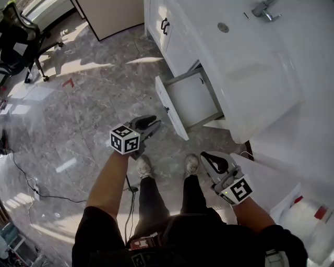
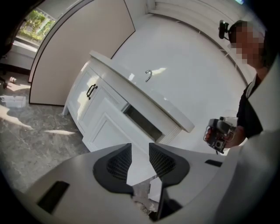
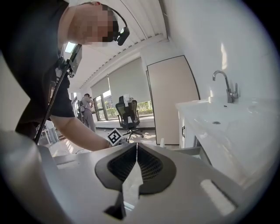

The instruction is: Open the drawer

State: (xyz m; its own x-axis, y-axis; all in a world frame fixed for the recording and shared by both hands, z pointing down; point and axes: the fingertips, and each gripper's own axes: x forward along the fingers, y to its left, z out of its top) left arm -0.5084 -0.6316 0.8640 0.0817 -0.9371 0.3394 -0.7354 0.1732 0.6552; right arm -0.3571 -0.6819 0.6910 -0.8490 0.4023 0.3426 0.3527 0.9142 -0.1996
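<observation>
Drawer [image 1: 189, 99] seen pulled out, L claw [image 1: 154, 125] held w/ jaws apart, nothing gripped, R claw [image 1: 206, 156] jaws together, empty

the drawer [image 1: 192, 100] goes under the white bench [image 1: 261, 78], so its back is hidden. the tap [image 1: 263, 9] is cut off on top.

The grey marble floor [image 1: 88, 104] is carrying a black office chair [image 1: 21, 36] at far left and a white cabinet [image 1: 175, 41] along the right. A thin cable [image 1: 62, 198] is trailing across its left side, and the person's shoes [image 1: 143, 167] are standing mid-floor.
</observation>
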